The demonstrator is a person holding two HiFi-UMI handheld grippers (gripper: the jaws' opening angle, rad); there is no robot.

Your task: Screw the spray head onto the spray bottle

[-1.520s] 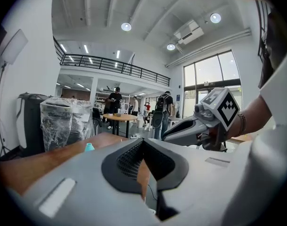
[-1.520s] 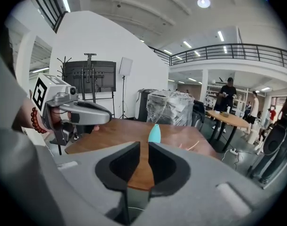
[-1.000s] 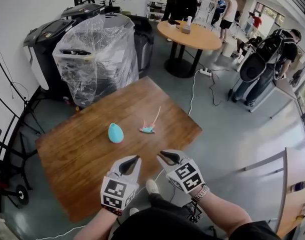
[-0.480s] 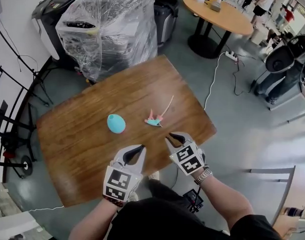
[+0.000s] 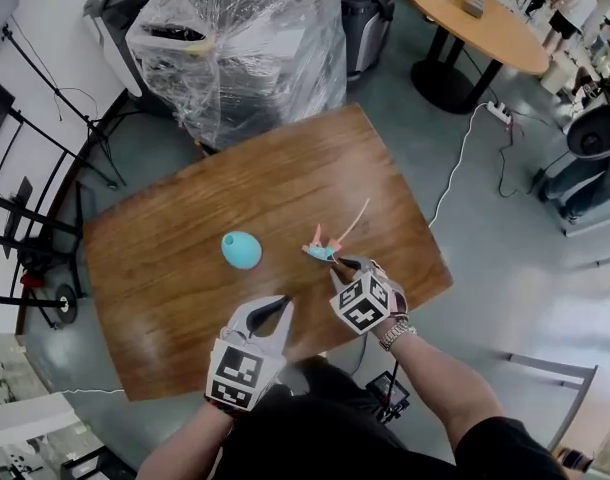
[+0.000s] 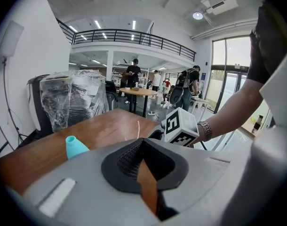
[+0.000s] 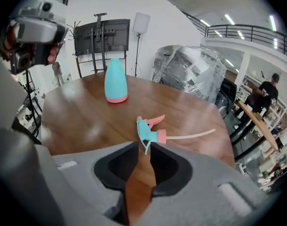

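Note:
A teal spray bottle [image 5: 241, 250] without its head stands upright on the wooden table [image 5: 155, 298]. To its right the teal and pink spray head [image 5: 322, 252] lies flat, its thin tube pointing away. My right gripper [image 5: 347, 265] is just short of the spray head. In the right gripper view the spray head [image 7: 150, 133] lies at the mouth of my right gripper [image 7: 144, 148], whose jaws are opening with a narrow gap and press on nothing. The bottle [image 7: 115, 81] stands farther off. My left gripper [image 5: 283, 305] hovers near the table's front edge, shut and empty [image 6: 142, 143].
A plastic-wrapped machine [image 5: 235, 48] stands behind the table. A round table [image 5: 475, 13] is at the back right, with a white cable [image 5: 455, 168] on the floor. Black stands [image 5: 25, 218] line the left side. The table's front edge lies right under my grippers.
My right gripper has moved forward over the table up to the spray head and its jaws have parted slightly. The left gripper keeps its place near the front edge.

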